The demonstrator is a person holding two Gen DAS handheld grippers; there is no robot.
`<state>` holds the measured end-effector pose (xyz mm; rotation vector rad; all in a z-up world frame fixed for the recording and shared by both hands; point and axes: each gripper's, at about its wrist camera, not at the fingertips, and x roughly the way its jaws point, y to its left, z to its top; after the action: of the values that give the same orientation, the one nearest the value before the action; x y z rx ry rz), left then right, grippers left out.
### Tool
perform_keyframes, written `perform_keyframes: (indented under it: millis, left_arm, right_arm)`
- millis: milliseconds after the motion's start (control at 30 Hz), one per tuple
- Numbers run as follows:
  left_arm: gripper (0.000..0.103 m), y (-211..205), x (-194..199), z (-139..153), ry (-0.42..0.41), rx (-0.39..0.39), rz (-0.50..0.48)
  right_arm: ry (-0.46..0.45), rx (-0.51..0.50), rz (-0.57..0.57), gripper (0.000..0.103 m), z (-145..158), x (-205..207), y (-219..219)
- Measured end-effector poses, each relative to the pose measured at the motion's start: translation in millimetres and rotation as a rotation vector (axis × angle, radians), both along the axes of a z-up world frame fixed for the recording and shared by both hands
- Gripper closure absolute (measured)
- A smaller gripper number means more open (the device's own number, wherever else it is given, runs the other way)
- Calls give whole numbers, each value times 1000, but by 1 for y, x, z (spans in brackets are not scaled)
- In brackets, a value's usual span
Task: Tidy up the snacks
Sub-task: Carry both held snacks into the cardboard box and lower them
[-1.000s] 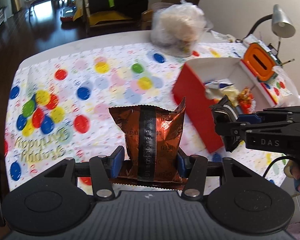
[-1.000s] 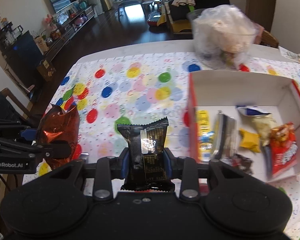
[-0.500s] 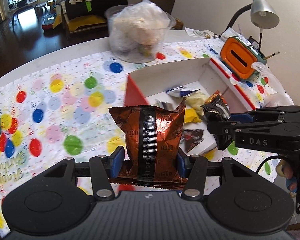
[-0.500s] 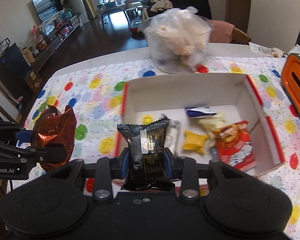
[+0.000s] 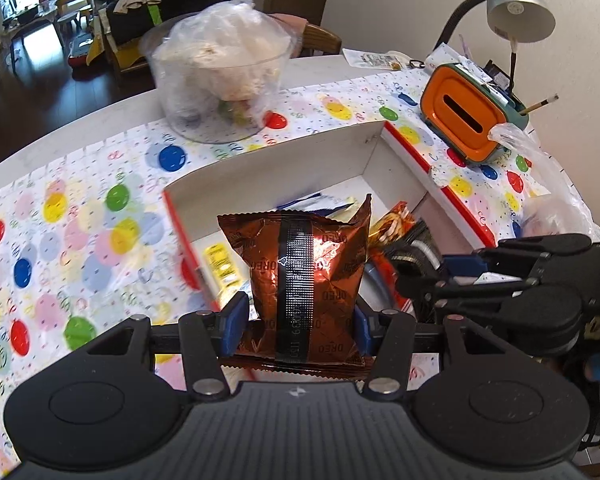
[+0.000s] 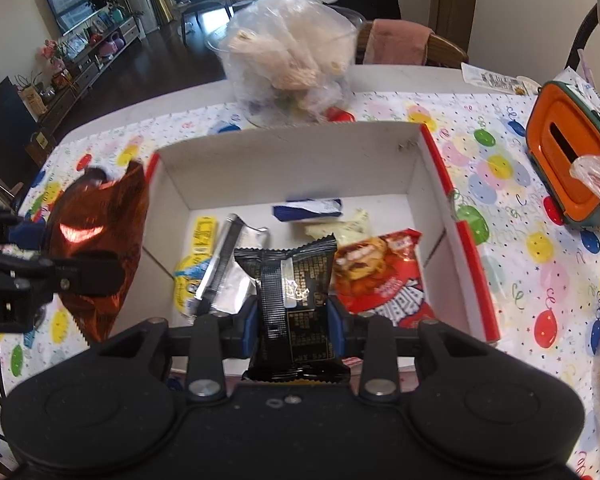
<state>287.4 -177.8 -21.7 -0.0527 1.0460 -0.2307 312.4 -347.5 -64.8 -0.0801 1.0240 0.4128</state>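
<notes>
Overhead, the left gripper [image 5: 298, 316] grasps a brown snack packet [image 5: 306, 276] above the white box's [image 6: 292, 172] left edge (red outside). Rightward, the right gripper [image 6: 294, 320] grasps a black snack packet [image 6: 294, 300] above the box's near side.

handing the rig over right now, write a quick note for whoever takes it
Left gripper: jaws shut on the brown packet, held near the box's left wall.
Right gripper: jaws shut on the black packet, held over the box's near edge.
Done: several snacks already lie in the box, among them a red bag, a yellow packet and a blue-and-white one.
Left: set both held packets inside and release.
</notes>
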Motion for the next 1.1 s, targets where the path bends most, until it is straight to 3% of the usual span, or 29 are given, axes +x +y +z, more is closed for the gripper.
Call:
perform_keyframes:
  millis: [600,833,1100]
  left_arm:
    - [51,-38,76,-52,161,126,52]
    - [51,-45,90,-75,234,165,49]
    - [51,-57,95,-82,247,204,19]
  right_arm:
    - [75,-47,112,73,-35,30,8]
    - [93,-55,139,72,-45,30,11]
    - [108,-13,140,68,-46,28,3]
